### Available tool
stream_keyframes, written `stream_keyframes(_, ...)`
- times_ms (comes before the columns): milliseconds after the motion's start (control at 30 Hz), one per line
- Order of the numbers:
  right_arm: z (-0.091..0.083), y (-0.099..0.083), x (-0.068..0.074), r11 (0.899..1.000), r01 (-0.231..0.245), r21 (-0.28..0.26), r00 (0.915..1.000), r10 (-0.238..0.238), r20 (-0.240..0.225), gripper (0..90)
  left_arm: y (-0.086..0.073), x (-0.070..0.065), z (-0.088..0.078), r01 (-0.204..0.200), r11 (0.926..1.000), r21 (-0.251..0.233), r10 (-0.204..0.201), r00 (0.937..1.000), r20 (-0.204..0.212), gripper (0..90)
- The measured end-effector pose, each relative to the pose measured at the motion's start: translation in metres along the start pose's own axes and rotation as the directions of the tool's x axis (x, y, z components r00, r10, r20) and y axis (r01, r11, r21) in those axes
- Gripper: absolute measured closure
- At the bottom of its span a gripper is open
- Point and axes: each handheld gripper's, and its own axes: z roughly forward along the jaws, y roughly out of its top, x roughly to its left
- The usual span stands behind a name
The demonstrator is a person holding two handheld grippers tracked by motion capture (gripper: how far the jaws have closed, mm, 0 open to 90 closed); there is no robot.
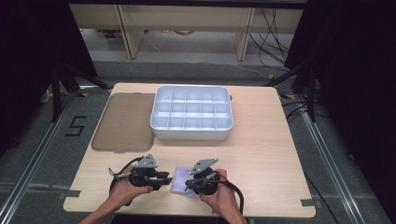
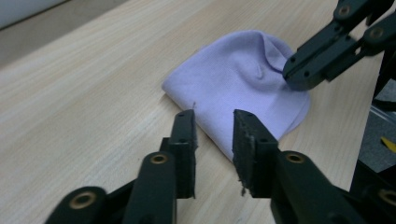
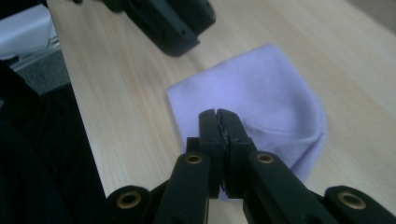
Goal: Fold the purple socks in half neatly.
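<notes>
Folding looked like the job in hand: a small lilac cloth lay on the wooden surface near the front edge, right between the two grippers. Right gripper had its jaws pressed together and, going by the left gripper view, pinched a raised bit of fabric at one rounded end of the cloth. Left gripper had its jaws apart with nothing between them, tips hovering just at the straight folded edge, not touching as far as I could tell.

So my read was mid-fold, one side pinned and the other let go. Next move probably needed the left gripper to take a fresh bite on that near edge, low and flat, so it wouldn't drag the whole thing.

Cloth was already doubled over, roughly a rounded rectangle. In the high view its long axis seemed to run front to back, a little slanted, though it was small there. White divided tray and brownish lid sat well apart at the back.
</notes>
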Motion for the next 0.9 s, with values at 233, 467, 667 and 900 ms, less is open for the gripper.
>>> stream_keyframes(233, 0.020, -0.002, 0.005, 0.997, 0.040, 0.061, 0.9992, -0.040, -0.009, 90.0, -0.001, 0.005, 0.004, 0.071, 0.9973, 0.021, -0.070, 0.9974, -0.015, 51.5)
stream_keyframes(467, 0.026, 0.003, 0.010, 0.998, 0.054, 0.046, 0.9985, -0.054, 0.008, 90.0, -0.002, 0.006, 0.012, 0.088, 0.9952, 0.043, -0.088, 0.9961, -0.004, 50.2)
stream_keyframes(667, 0.026, 0.003, 0.010, 0.998, 0.051, 0.043, 0.9986, -0.052, 0.011, 90.0, -0.001, 0.001, 0.021, 0.089, 0.9944, 0.058, -0.089, 0.9960, 0.004, 55.8)
stream_keyframes(900, 0.027, 0.002, 0.011, 0.998, 0.044, 0.036, 0.9990, -0.044, 0.012, 90.0, 0.000, -0.002, 0.027, 0.049, 0.9963, 0.071, -0.050, 0.9987, 0.012, 66.9)
